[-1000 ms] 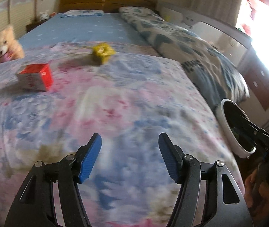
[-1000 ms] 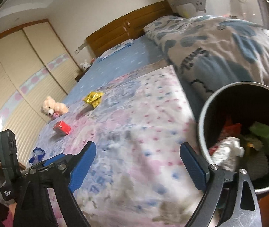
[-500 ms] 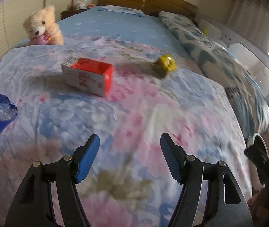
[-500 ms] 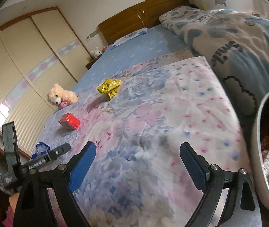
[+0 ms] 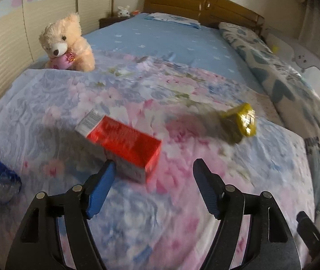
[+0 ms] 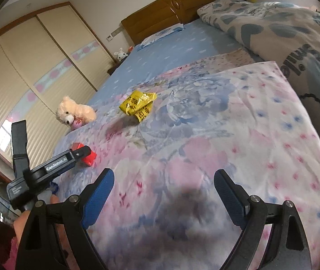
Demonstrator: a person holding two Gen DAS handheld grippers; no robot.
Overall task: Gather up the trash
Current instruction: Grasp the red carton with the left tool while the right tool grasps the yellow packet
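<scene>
A red box (image 5: 124, 144) lies on the flowered bedspread (image 5: 160, 220), its near corner just beyond the left gripper (image 5: 154, 168). That gripper's jaws are opening; the pads do not touch the box. To the right lies a crumpled yellow wrapper (image 5: 241, 121), and at the left edge a blue crumpled plastic piece (image 5: 0, 182). The right gripper (image 6: 164, 177) hovers open and empty over the bedspread, well short of the yellow wrapper (image 6: 137, 105). In the right wrist view the left gripper (image 6: 82, 154) partly hides the red box (image 6: 88, 157).
A teddy bear (image 5: 67, 42) sits at the bed's left side, also in the right wrist view (image 6: 74, 114). A folded patterned quilt (image 6: 283, 33) runs along the right side. A wooden headboard (image 5: 200, 6) stands at the far end, and wardrobe doors (image 6: 25, 67) line the left.
Both views have swung left, away from the bin and across the bed. The red box now sits close in front of the left gripper. The bin has left the right wrist view.
</scene>
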